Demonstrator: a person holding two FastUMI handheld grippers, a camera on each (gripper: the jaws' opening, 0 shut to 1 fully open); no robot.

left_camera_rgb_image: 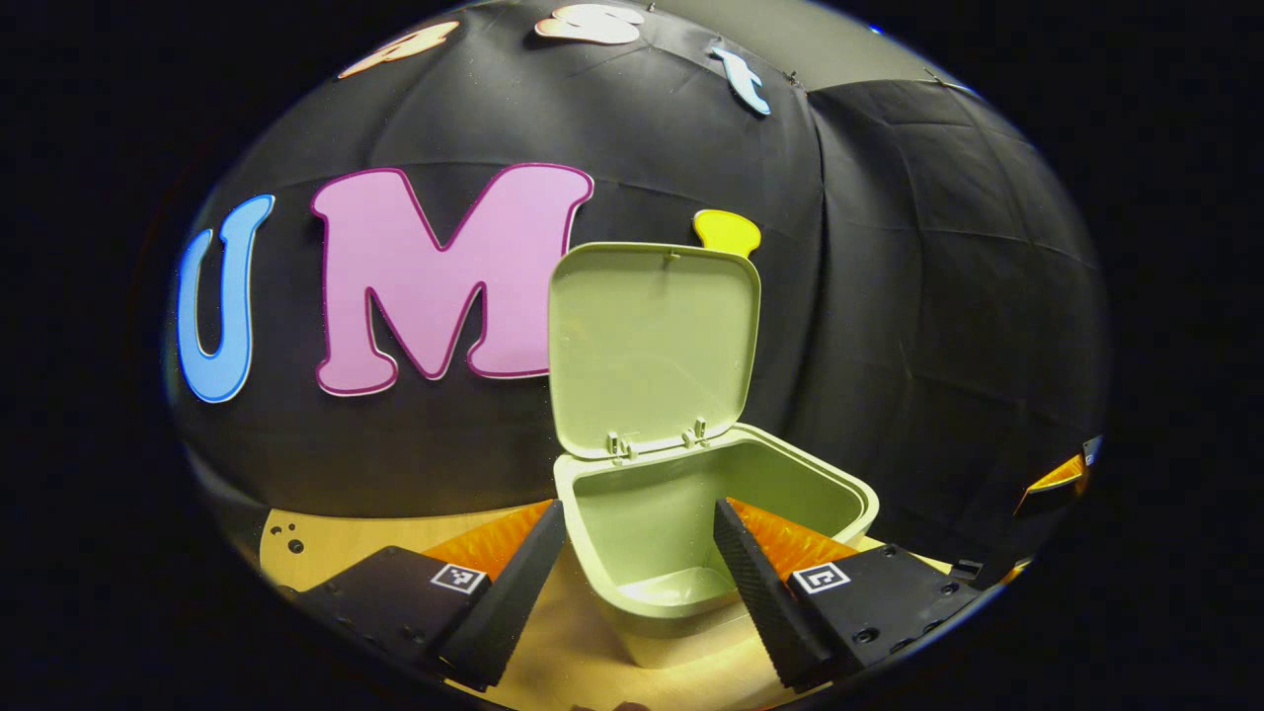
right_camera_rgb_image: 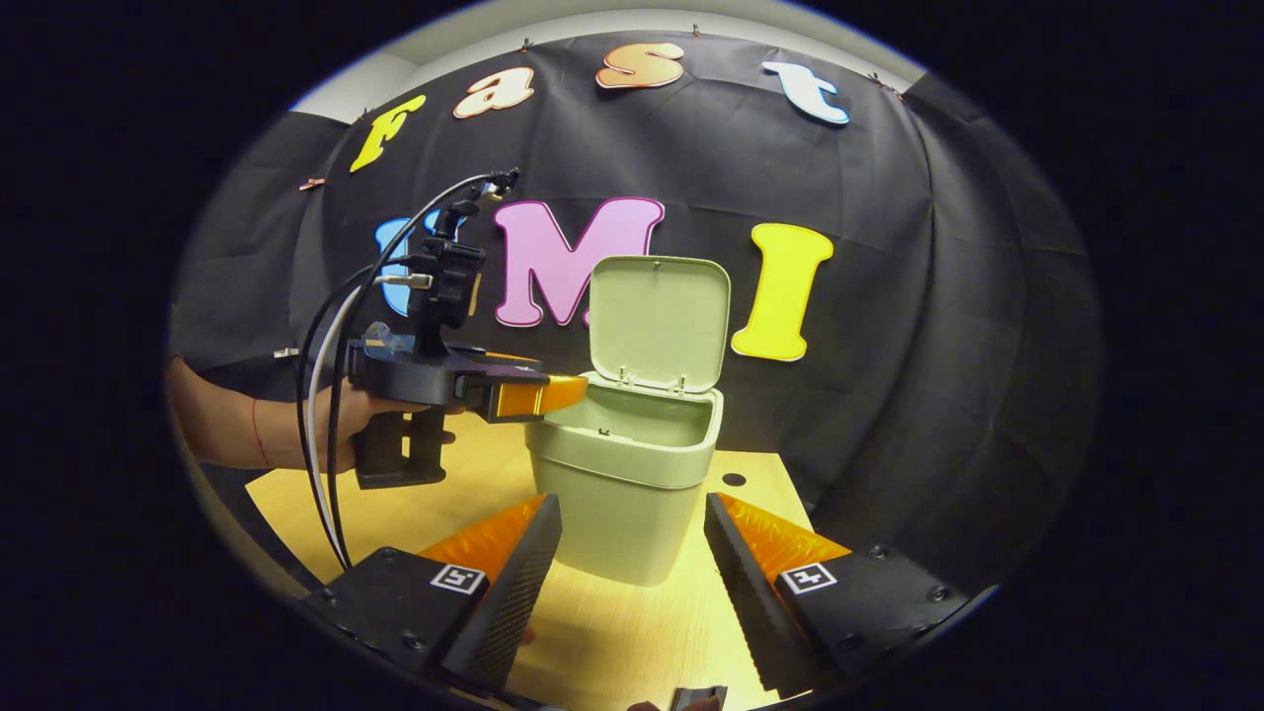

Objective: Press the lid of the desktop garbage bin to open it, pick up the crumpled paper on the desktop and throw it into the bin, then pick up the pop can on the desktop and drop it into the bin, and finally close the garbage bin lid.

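One green bin (right_camera_rgb_image: 624, 472) is sitting on one wooden table (right_camera_rgb_image: 415, 513), and its one lid (right_camera_rgb_image: 660, 321) is standing up open. Two grippers are showing: the left gripper (right_camera_rgb_image: 553, 395) and the right gripper (right_camera_rgb_image: 632, 563). One hand (right_camera_rgb_image: 346, 425) is holding the left one.

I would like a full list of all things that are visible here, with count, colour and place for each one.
garbage bin: one, pale green, standing on the table, in front of both grippers
lid: one, pale green, raised upright at the bin's back edge
table: one, light wood, under the bin
cables: several, black and white, hanging from the left gripper
left gripper: one, held over the bin's rim; open, in its own view
right gripper: one, open, low before the bin
hand: one, holding the left gripper's handle
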